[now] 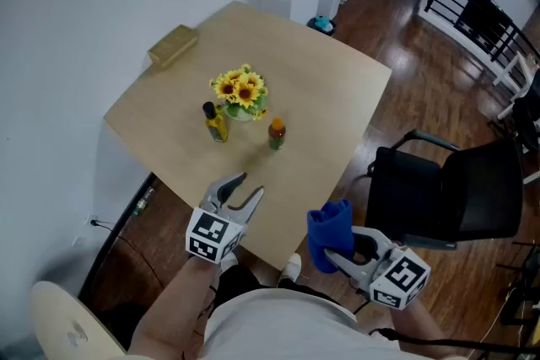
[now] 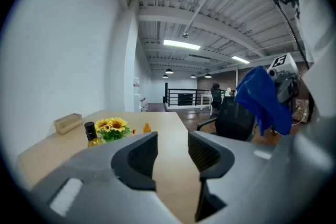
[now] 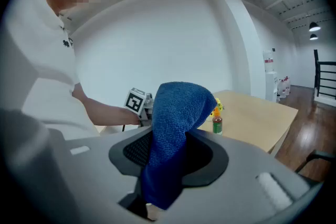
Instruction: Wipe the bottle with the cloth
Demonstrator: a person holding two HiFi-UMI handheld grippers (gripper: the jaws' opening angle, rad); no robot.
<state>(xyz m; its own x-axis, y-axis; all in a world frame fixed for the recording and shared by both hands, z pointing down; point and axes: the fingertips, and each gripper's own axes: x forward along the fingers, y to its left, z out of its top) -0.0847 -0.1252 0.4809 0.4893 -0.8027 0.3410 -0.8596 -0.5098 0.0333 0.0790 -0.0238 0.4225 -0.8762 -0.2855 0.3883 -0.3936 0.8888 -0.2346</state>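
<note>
Person's white shirt (image 1: 278, 320) sat nearest, at the bottom of the head view. Both grippers were held just ahead of it.

- Right gripper (image 1: 337, 259): fingers were clamped on a blue cloth (image 1: 329, 230). The cloth stood up out of them and folded over at the top. This gripper was held off the tabletop's (image 1: 321, 88) near edge, above the wood floor (image 1: 405, 88).
- Left gripper (image 1: 250, 185): fingers were parted by a narrow gap, with only tabletop showing between them. It was held over the near edge.
- Yellow bottle with black cap (image 1: 216, 123) stood upright mid-tabletop, just left of a sunflower bunch (image 1: 242, 92).
- Small bottle with orange cap (image 1: 277, 133) stood upright just right of the flowers. Both bottles were well apart from the grippers.
- Wooden block (image 1: 173, 45) lay at the far left edge.
- Black chair (image 1: 460, 190) stood to the right.
</note>
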